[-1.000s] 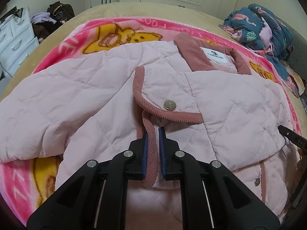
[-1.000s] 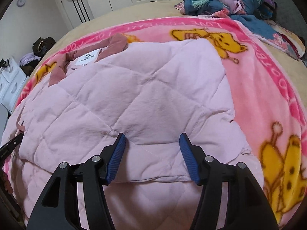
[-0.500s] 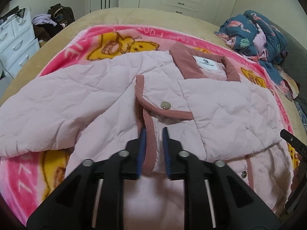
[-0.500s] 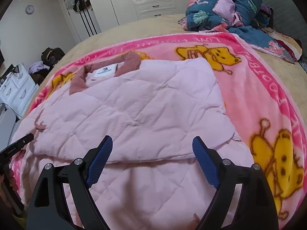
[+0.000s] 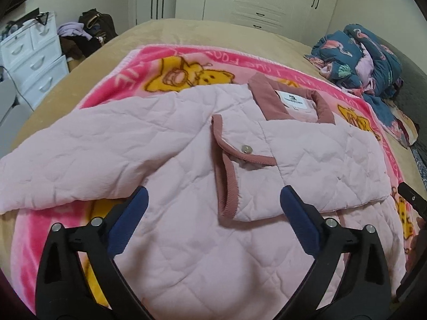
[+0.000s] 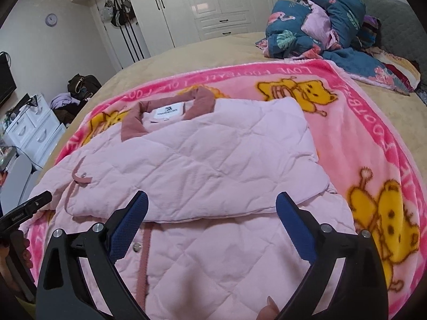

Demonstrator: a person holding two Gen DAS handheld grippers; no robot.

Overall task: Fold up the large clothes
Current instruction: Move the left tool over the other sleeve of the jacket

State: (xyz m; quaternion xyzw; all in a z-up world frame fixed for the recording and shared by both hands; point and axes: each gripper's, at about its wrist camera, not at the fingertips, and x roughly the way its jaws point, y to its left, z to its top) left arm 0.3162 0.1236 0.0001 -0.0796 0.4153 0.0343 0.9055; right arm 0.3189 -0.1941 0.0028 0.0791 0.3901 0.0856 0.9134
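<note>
Left gripper (image 5: 213, 200): jaws opening, fingers wide apart above the jacket (image 5: 186, 160), nothing clamped. Jacket lies on the blanket (image 5: 160, 61) on the bed, one side folded over its front. Right gripper (image 6: 212, 205): jaws opening, fingers wide apart, nothing clamped.

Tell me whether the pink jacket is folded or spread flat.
Partly folded: one side of the jacket is turned across its front, while the other sleeve lies spread on the blanket.
</note>
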